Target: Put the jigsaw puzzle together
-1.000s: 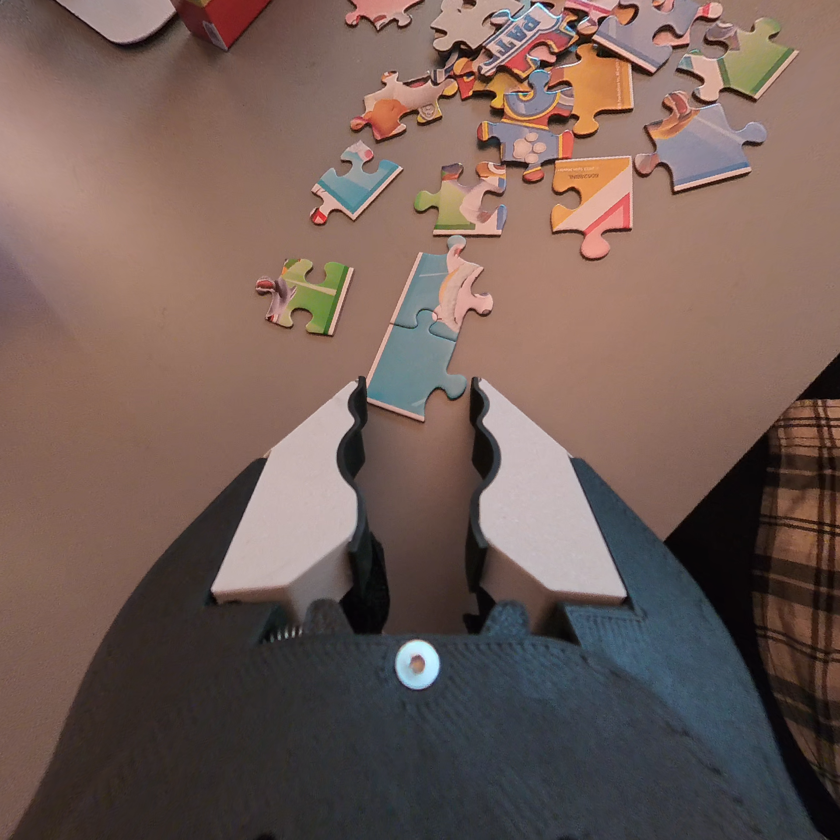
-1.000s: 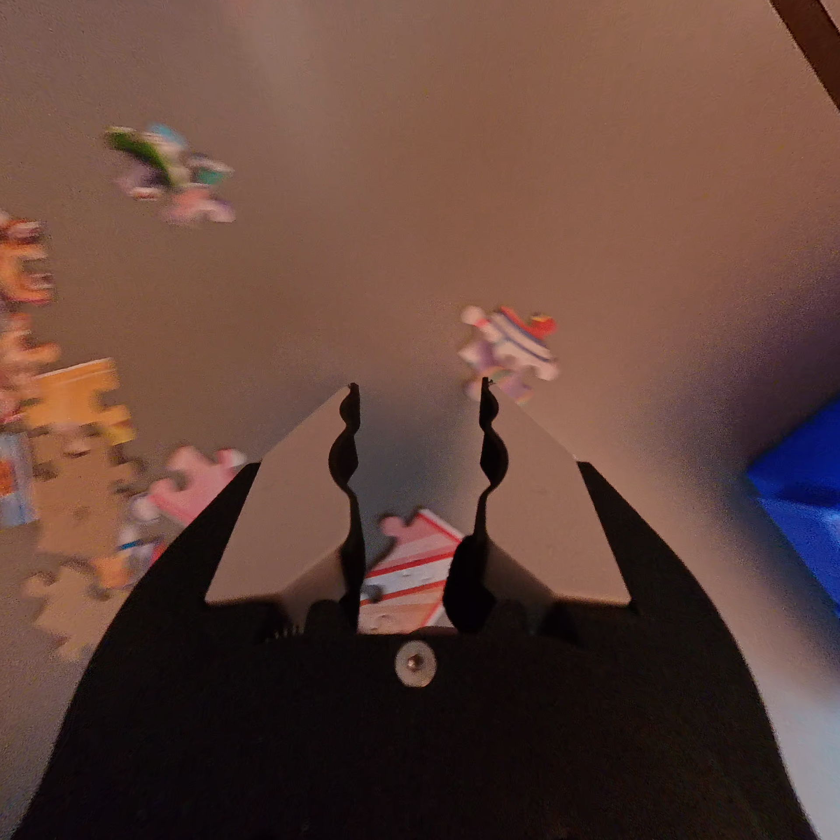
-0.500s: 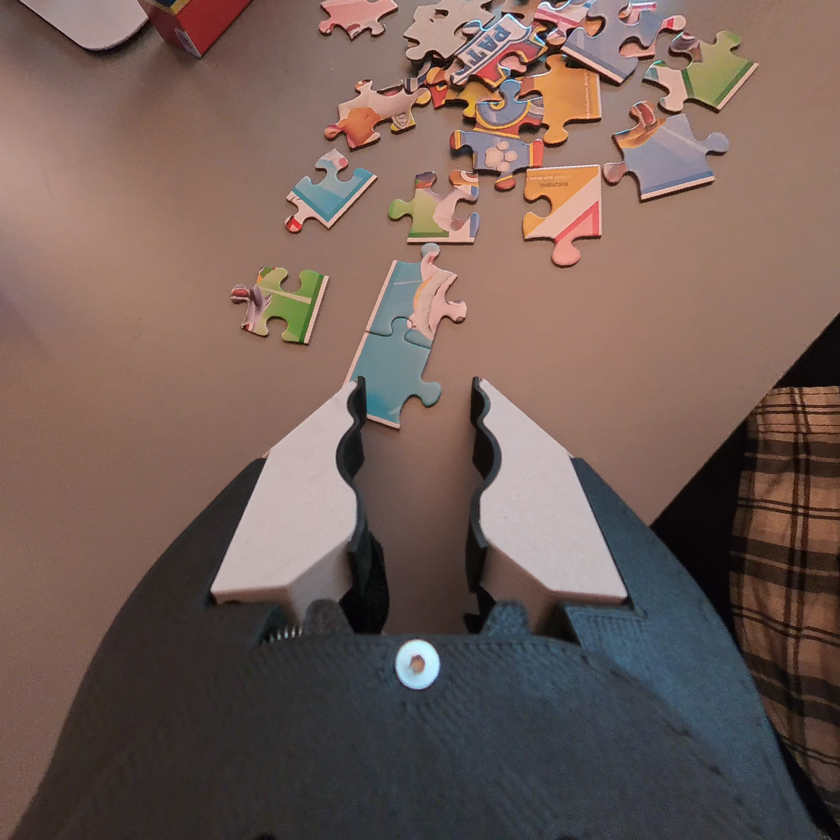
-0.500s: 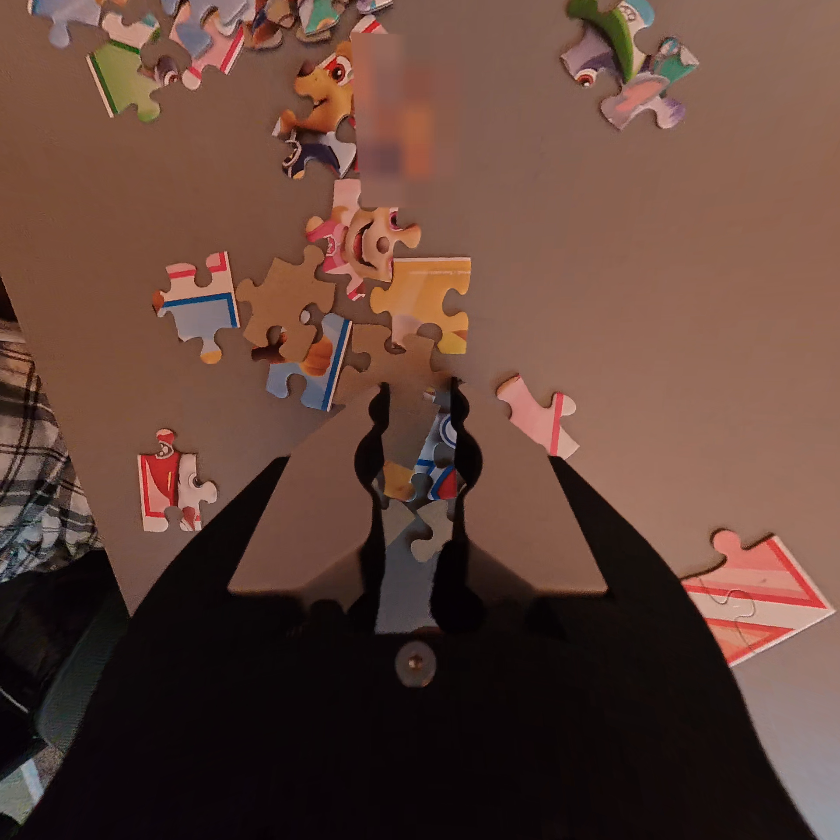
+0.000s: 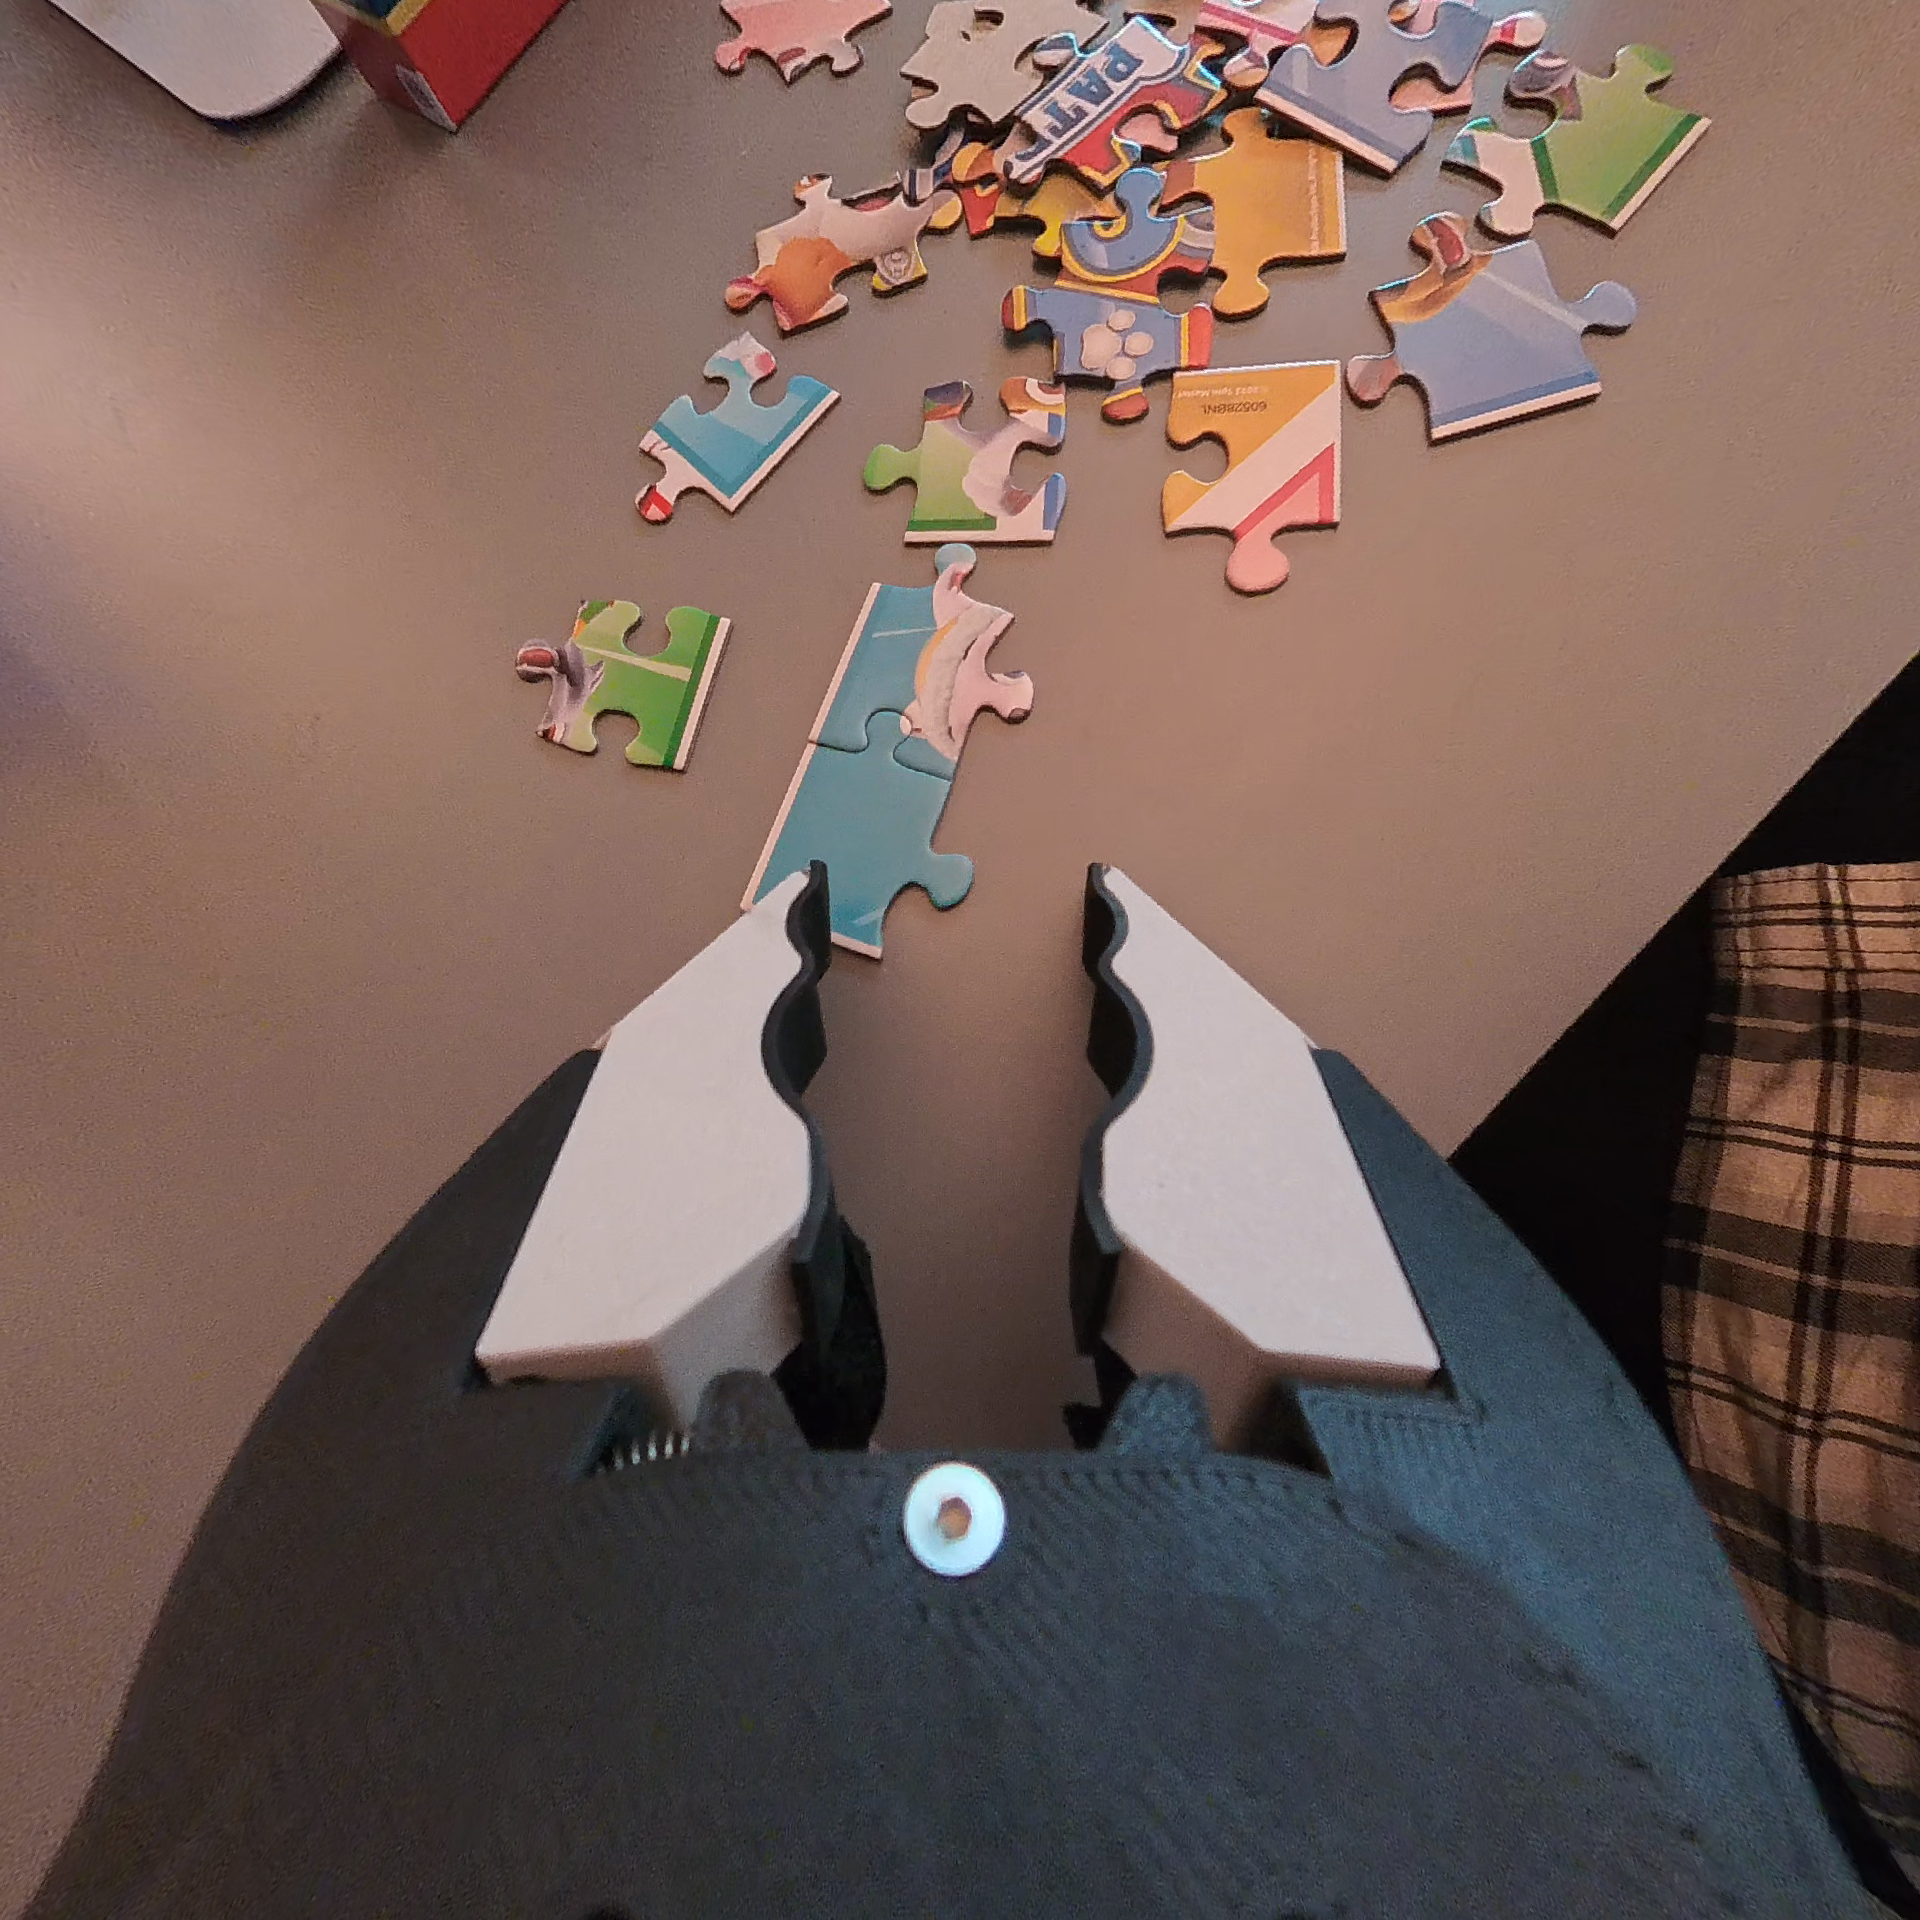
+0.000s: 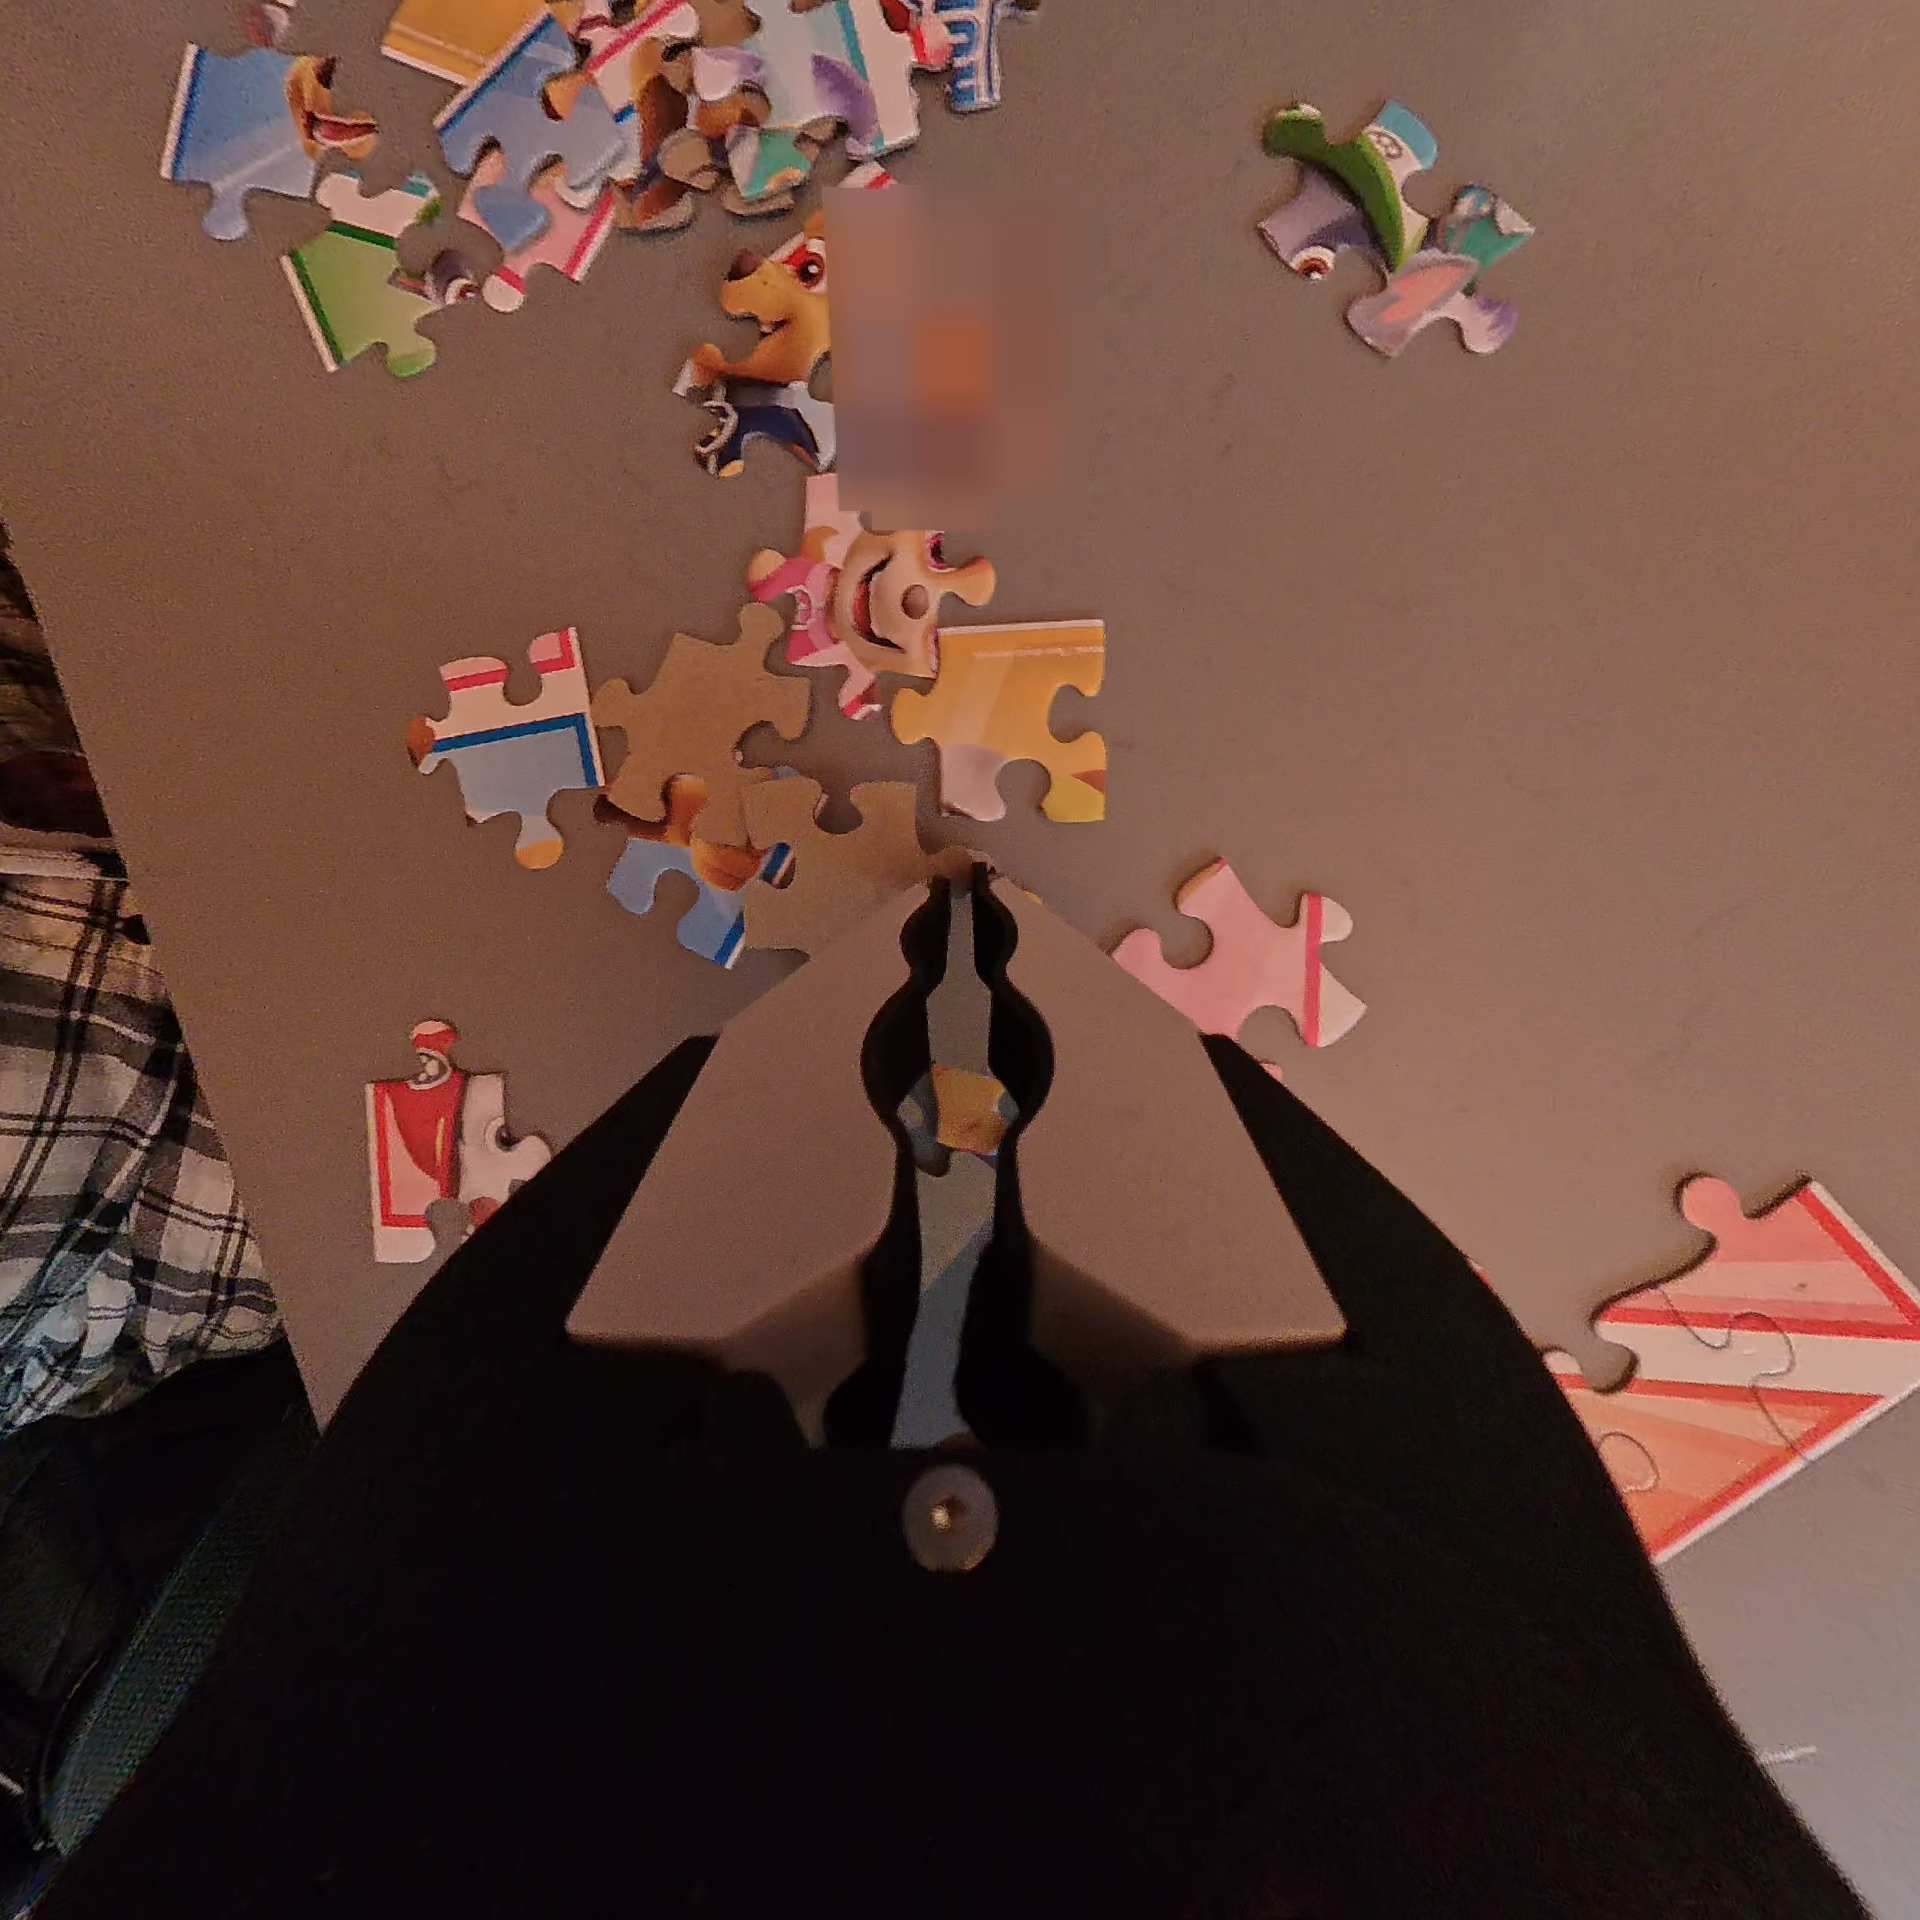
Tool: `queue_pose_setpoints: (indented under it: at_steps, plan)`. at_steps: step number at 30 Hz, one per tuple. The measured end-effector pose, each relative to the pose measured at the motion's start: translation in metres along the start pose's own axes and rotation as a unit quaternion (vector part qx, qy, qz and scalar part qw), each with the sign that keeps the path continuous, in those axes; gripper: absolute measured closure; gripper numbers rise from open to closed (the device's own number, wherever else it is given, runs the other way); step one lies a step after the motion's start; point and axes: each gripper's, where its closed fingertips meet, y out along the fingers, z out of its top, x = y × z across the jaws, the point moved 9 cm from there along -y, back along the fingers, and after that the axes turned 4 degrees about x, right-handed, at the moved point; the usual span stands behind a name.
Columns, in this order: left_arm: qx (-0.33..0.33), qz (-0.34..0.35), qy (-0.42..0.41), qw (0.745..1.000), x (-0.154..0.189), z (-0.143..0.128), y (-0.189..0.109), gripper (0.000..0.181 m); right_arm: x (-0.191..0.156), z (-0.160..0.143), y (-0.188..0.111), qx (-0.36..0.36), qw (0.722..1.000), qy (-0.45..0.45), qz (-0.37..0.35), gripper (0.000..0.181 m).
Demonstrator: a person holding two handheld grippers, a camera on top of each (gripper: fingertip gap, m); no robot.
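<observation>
Cardboard puzzle pieces (image 6: 997, 717) lay scattered flat on the bench (image 6: 1507, 644) ahead of the clenched right jaws, seemingly nipping one thin, light, stiff piece (image 6: 961, 1117) by its edge, while the left jaws stood released beside the joined blue pair (image 5: 894, 758).

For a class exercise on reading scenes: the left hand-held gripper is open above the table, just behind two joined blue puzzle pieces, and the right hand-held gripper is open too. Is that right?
Not quite. The right hand-held gripper is shut, its fingertips nearly meeting, as the right wrist view shows. The rest stands: the left hand-held gripper is open behind the two joined blue puzzle pieces.
</observation>
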Motion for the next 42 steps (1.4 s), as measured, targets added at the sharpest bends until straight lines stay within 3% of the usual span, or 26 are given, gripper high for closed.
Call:
queue_pose_setpoints:
  at_steps: [4, 10, 13, 21, 26, 29, 33, 35, 40, 42]
  plan:
    - [0.004, 0.003, 0.004, 1.000, 0.002, 0.004, -0.001, 0.133, -0.011, -0.001, -0.002, 0.009, 1.000, -0.009, 0.003, 0.179]
    - [0.002, 0.002, 0.005, 1.000, 0.004, 0.005, 0.000, 0.133, -0.025, -0.005, 0.004, -0.014, 0.999, -0.029, 0.002, 0.136]
    - [0.002, 0.001, 0.007, 1.000, 0.006, 0.006, 0.001, 0.133, -0.028, -0.004, 0.009, -0.016, 0.999, -0.036, -0.002, 0.137]
    - [0.012, 0.011, 0.009, 1.000, 0.008, 0.010, -0.006, 0.133, -0.036, -0.005, 0.011, 0.009, 0.999, -0.038, -0.014, 0.160]
    - [0.065, 0.001, 0.039, 0.997, 0.024, 0.041, -0.014, 0.134, -0.041, -0.003, 0.012, 0.023, 0.998, -0.038, -0.037, 0.163]
    - [0.087, -0.052, 0.083, 0.991, 0.055, 0.071, 0.002, 0.134, -0.039, 0.003, 0.012, 0.049, 0.995, -0.038, -0.072, 0.181]
    - [0.096, -0.119, 0.139, 0.978, 0.098, 0.104, 0.034, 0.134, -0.029, 0.008, 0.012, 0.056, 0.988, -0.033, -0.137, 0.181]
    - [0.100, -0.156, 0.164, 0.969, 0.119, 0.120, 0.049, 0.134, -0.036, 0.012, 0.006, 0.072, 0.991, -0.032, -0.106, 0.181]
    - [0.071, -0.218, 0.221, 0.948, 0.163, 0.147, 0.096, 0.135, -0.069, 0.002, 0.000, 0.031, 0.998, -0.047, -0.030, 0.150]
    - [0.047, -0.238, 0.234, 0.941, 0.175, 0.154, 0.114, 0.131, -0.079, -0.001, 0.002, 0.026, 0.997, -0.057, -0.036, 0.148]
